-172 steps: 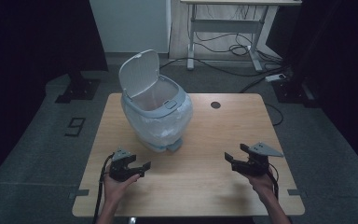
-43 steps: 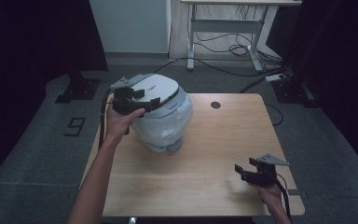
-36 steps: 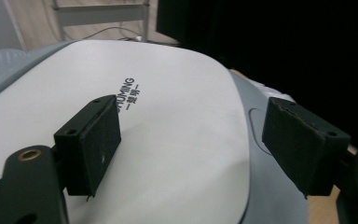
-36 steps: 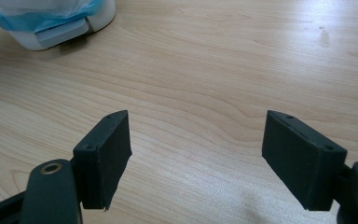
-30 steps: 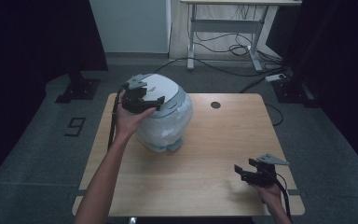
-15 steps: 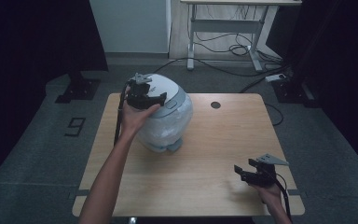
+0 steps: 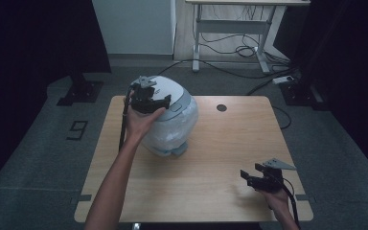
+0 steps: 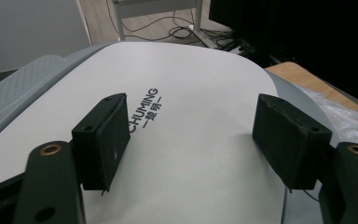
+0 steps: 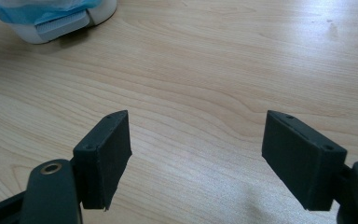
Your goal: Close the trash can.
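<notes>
Your left gripper (image 7: 148, 96) rests on the closed white lid (image 8: 186, 116) of the bin (image 7: 170, 122) (far-left area of the table (image 7: 211, 187)), jaws spread apart. Your right gripper (image 7: 261, 178) sits at the near-right corner, jaws spread, empty.

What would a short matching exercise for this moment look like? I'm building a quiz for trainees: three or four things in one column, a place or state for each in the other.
Things:
1. left claw
2. right claw
3. bin lid
4. round hole

Places or states:
A. closed, with the printed word CHUMING
B. open, low above bare wood near the table's front right
C. in the tabletop beyond the bin
D. open, over the top of the bin

Pairs: 1-D, 2-B, 3-A, 4-C
</notes>
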Demonstrator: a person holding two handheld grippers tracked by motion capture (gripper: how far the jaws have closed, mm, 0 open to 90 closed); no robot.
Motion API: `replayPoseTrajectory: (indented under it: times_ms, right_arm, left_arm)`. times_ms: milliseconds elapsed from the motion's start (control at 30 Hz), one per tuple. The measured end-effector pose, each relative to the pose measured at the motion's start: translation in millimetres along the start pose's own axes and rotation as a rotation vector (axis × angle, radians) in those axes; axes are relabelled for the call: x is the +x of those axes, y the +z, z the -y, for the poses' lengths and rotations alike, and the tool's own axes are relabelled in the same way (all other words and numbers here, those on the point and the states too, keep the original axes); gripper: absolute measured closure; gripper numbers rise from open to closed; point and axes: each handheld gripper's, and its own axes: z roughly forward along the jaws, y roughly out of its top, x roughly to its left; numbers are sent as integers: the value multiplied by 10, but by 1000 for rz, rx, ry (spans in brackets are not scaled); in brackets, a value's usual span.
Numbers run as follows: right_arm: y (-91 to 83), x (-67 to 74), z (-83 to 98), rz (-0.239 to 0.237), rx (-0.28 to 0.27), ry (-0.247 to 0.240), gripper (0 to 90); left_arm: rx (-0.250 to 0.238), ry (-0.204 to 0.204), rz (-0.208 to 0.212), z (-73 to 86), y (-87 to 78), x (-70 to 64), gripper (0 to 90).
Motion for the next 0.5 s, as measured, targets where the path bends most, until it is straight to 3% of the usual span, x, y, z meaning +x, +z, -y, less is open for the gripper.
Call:
replayPoseTrajectory:
  times_ms: [167,200,233,333,500]
  right_arm:
    - [-14,-9,-6,4,-7,2,235]
    - [-16,-11,-6,5,-8,1,235]
    - [-17,-13,-6,5,-8,3,235]
    - [-14,-15,-3,5,-5,3,235]
    - [-13,-19,-3,5,-4,5,235]
  left_arm:
    - [3,-7,-13,-1,-3,-19,271]
    - [7,-3,-23,2,-3,-30,271]
    - [3,27,-53,19,5,-54,322]
    - [-24,14,-50,57,4,-49,333]
    - [-8,16,-36,29,4,-32,333]
